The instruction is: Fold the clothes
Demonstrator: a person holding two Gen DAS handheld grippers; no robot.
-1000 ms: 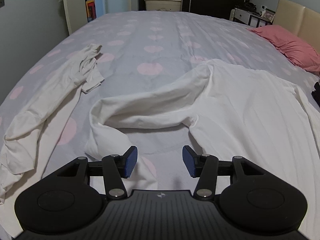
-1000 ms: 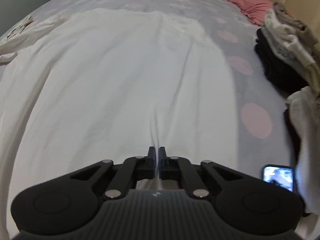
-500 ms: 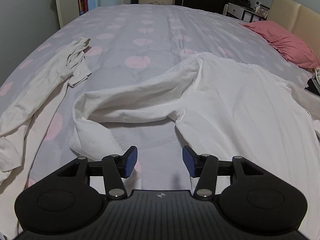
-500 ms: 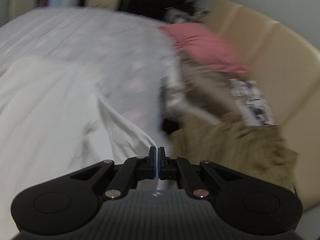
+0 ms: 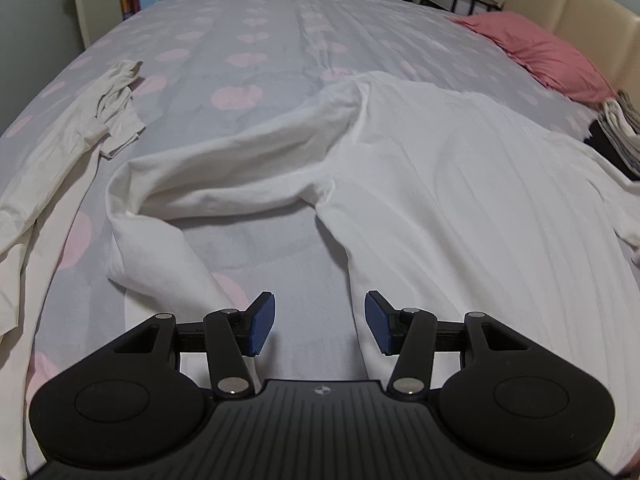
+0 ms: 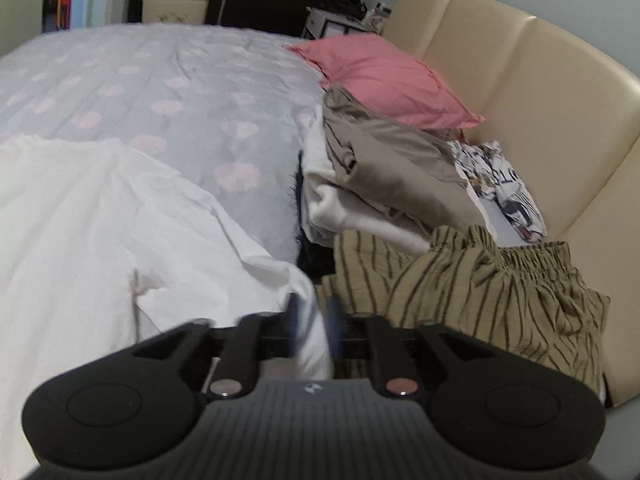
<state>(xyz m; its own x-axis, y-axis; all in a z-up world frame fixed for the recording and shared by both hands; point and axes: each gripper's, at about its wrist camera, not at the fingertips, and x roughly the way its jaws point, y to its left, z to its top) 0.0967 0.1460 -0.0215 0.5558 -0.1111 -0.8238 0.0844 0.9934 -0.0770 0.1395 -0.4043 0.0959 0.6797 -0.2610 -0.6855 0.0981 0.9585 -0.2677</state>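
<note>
the large white long-sleeved cotton garment (image 5: 460,184) lies spread flat on the lilac bedspread with pink blotches (image 5: 248,52), its body ahead and to the right of the left claw (image 5: 319,322) and its long sleeve (image 5: 224,188) bent in a loop ahead and to the left. that claw hovers with its blue pads spread wide and nothing between them, just short of the gap between sleeve and body. in the right wrist view the same garment's edge (image 6: 256,280) sits directly ahead of the right claw (image 6: 314,326); its pads are blurred but stand slightly apart, with white cloth showing in the gap (whether they grip it, i cannot tell). a second crumpled cream garment (image 5: 60,152) waits far to the left. just right of the right claw lie striped olive shorts (image 6: 500,292), beyond them a stack of folded clothes (image 6: 384,168) and a pink pillow (image 6: 384,80).

judging by this, the shirt is only laid out: no fold is made yet, sleeves first, then the body.
</note>
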